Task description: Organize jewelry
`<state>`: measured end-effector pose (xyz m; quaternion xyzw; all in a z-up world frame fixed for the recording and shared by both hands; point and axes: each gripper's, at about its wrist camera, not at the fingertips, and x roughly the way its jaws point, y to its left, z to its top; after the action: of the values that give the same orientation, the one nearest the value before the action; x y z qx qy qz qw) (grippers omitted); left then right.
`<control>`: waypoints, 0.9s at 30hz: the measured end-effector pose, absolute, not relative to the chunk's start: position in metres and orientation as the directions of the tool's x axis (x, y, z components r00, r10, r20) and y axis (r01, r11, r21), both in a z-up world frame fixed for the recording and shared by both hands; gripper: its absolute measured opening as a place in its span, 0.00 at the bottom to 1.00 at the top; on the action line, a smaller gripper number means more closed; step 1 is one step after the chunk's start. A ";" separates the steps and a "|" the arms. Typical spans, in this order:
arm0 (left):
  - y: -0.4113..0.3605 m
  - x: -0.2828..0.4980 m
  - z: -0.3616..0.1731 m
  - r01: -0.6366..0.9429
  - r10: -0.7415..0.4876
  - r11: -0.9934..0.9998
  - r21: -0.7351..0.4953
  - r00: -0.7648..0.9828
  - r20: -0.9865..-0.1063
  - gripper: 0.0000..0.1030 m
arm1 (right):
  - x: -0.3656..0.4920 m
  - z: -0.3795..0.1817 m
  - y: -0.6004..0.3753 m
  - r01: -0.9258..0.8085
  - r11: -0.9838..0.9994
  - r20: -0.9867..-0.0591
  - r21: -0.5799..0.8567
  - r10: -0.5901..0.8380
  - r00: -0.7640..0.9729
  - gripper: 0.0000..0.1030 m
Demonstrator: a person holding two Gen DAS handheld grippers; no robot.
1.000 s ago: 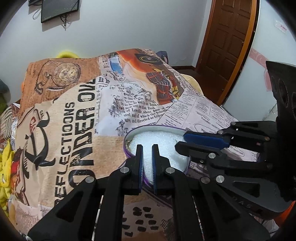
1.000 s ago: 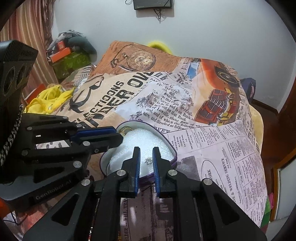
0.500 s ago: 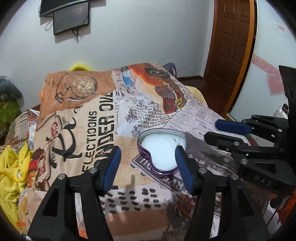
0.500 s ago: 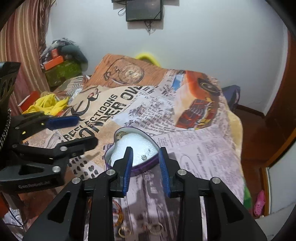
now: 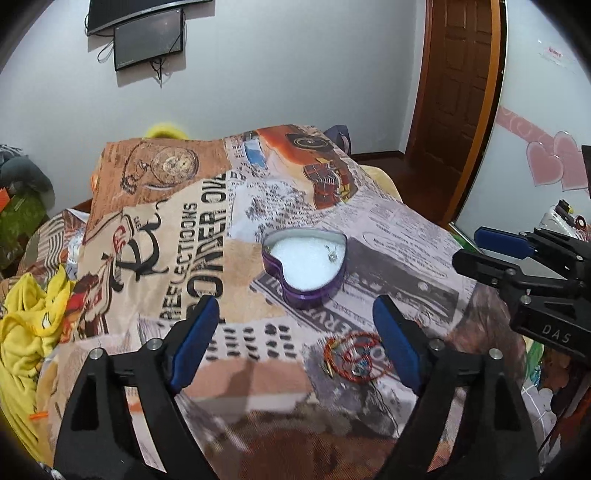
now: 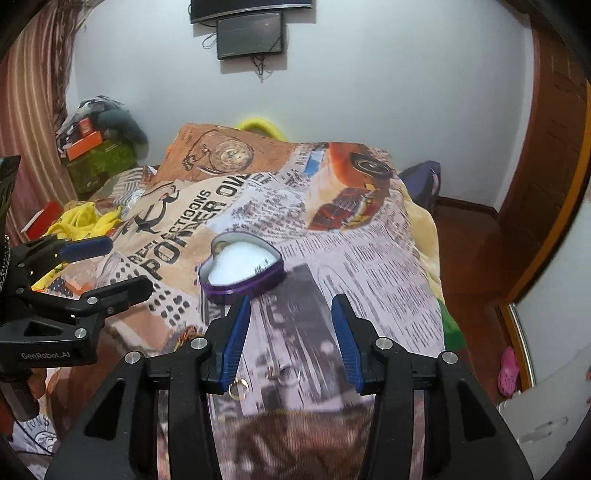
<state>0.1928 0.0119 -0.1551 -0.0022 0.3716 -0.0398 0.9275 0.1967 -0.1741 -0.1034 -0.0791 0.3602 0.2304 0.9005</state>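
Note:
A purple heart-shaped tin (image 5: 305,266) with white foam inside sits on the printed bedspread; it also shows in the right wrist view (image 6: 242,267). A small earring (image 5: 331,254) lies on the foam. A red beaded bracelet (image 5: 354,357) lies on the cloth in front of the tin. Gold rings (image 6: 239,390) and small hoops (image 6: 286,376) lie near the right gripper. My left gripper (image 5: 291,336) is open and empty, short of the tin. My right gripper (image 6: 291,332) is open and empty, also short of the tin.
The bedspread (image 5: 184,229) covers a bed with yellow clothes (image 5: 26,332) at its left edge. A wooden door (image 5: 458,92) stands at the right, and a dark screen (image 6: 251,35) hangs on the far wall. A pink shoe (image 6: 508,371) lies on the floor.
Both grippers have opened and pulled back and up from the tin. The earring now lies on the foam. The bracelet and rings have come into view.

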 end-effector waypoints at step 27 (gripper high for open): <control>-0.012 0.196 -0.223 0.131 -0.112 0.990 -0.047 0.547 -0.830 0.61 | 0.176 -0.151 -0.194 -0.435 0.897 -0.761 0.081 0.338 0.555 0.41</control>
<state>0.1957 -0.0119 -0.2233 0.0103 0.4709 -0.0690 0.8794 0.1758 -0.1935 -0.1512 -0.0584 0.4177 0.2196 0.8797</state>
